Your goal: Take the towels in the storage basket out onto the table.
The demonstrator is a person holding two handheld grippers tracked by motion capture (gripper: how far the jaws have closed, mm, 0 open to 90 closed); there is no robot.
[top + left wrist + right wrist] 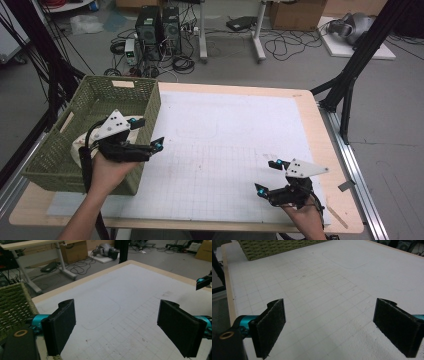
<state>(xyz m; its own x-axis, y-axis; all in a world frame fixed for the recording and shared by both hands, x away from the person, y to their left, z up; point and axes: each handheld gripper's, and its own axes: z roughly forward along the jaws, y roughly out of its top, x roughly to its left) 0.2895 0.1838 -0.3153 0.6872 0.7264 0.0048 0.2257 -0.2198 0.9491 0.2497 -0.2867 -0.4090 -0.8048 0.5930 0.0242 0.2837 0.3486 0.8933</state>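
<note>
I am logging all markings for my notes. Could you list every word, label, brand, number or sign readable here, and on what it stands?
No text can be read in these pictures.
Pale label on the green basket rim: blank or too blurred to read.
White gridded mat: printed lines and an outline, no words or numbers legible.
Cardboard boxes on the floor: any print too small to read.
Left hand-held gripper and right hand-held gripper: no lettering visible.

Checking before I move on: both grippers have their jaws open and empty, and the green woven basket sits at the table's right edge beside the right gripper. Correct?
Not quite. The high view shows the green woven basket at the table's left edge, beside the left gripper, not the right gripper. Both grippers do have their jaws open and empty.
</note>
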